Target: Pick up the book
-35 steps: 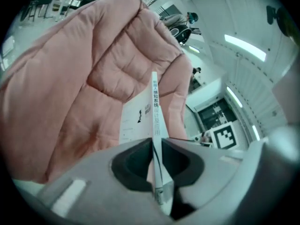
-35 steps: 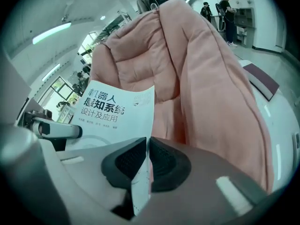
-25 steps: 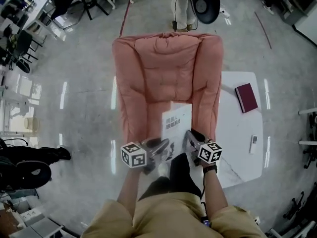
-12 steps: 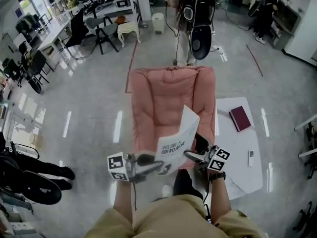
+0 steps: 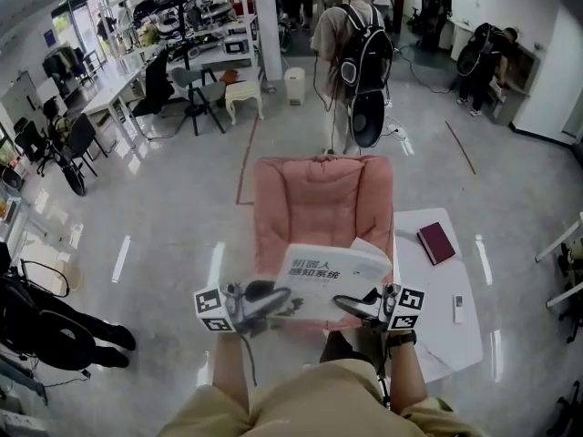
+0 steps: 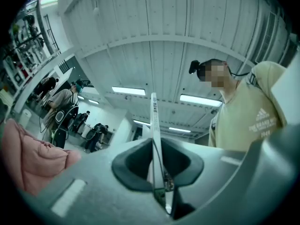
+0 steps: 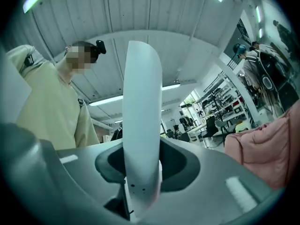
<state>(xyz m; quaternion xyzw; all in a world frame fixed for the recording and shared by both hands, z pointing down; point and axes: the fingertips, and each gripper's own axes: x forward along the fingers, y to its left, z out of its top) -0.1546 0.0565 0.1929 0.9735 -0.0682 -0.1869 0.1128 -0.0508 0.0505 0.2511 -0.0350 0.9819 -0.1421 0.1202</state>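
The white book (image 5: 323, 276) with dark print on its cover hangs in the air over the seat of the pink armchair (image 5: 323, 194), held between both grippers. My left gripper (image 5: 290, 300) is shut on the lower left edge, seen as a thin sheet edge (image 6: 154, 130) between the pads of the left gripper (image 6: 158, 175). My right gripper (image 5: 346, 304) has just been closing, with the book between its jaws. It is shut on the lower right part, where a thick white block of pages (image 7: 140, 121) fills the right gripper (image 7: 140, 172).
A white side table (image 5: 446, 321) stands right of the armchair with a dark red book (image 5: 436, 242) and a small remote (image 5: 458, 309) on it. A person with a backpack (image 5: 357, 53) stands behind the chair. Desks and chairs (image 5: 173, 85) line the far left.
The book has left the chair seat and risen with both grippers. It has turned from lying flat to a raised, nearly level hold in front of me. The head view has tilted up.
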